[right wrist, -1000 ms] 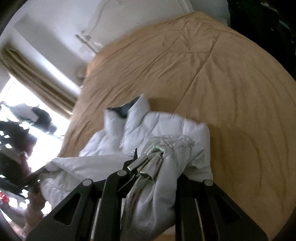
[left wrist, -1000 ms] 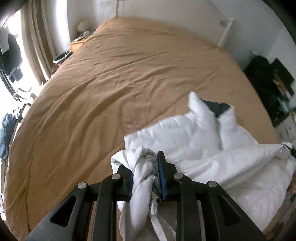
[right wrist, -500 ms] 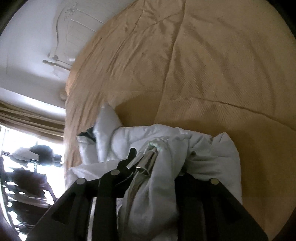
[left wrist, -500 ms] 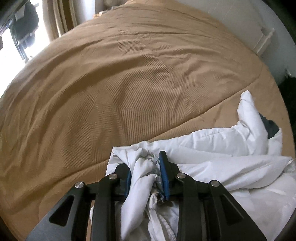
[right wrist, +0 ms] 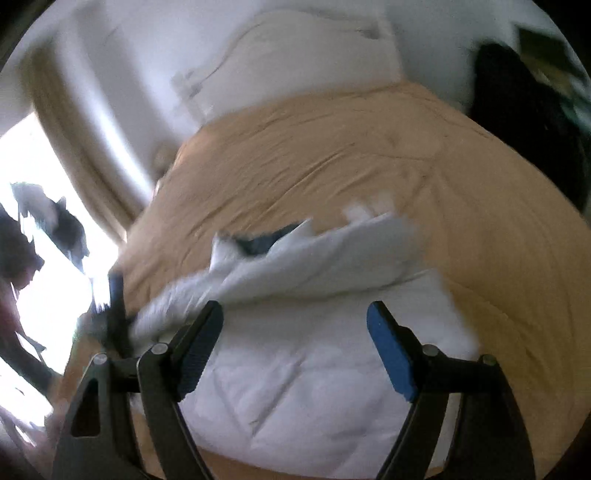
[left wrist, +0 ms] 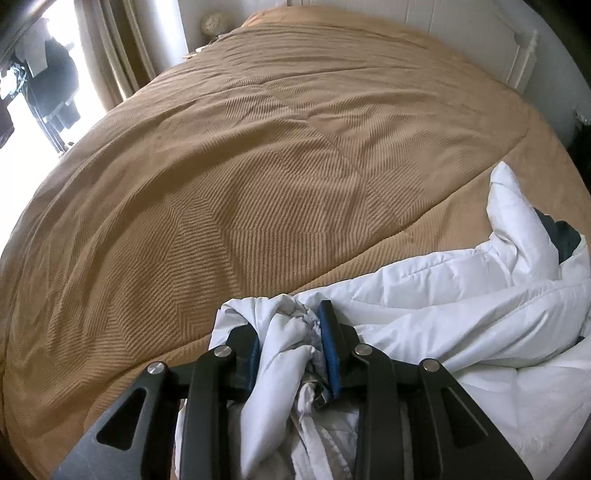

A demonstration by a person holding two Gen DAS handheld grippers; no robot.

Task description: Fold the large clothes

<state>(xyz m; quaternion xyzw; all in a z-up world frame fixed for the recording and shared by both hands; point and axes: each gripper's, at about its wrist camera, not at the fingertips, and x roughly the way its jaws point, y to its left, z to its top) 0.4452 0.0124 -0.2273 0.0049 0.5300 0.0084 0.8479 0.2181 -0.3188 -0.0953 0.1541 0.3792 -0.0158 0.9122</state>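
We judge the white puffy jacket (left wrist: pixel 461 317), lying at the near edge of the tan bedspread (left wrist: pixel 258 155), soft and slippery, so our left gripper (left wrist: pixel 291 350) clamps its bunched hem while our right gripper (right wrist: pixel 295 328) hangs open above it.

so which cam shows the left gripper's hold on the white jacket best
The left wrist view: the left gripper is shut on bunched white jacket fabric. The right wrist view is blurred and doesn't show that grip clearly.

Bedroom with a large bed (left wrist: pixel 258 166) under a tan ribbed bedspread

Daylight is pouring through a window (left wrist: pixel 22 122) left of the bed, beige curtains (left wrist: pixel 122 48) are hanging beside it, and a white panelled wall (left wrist: pixel 461 29) is standing behind the bed's head.
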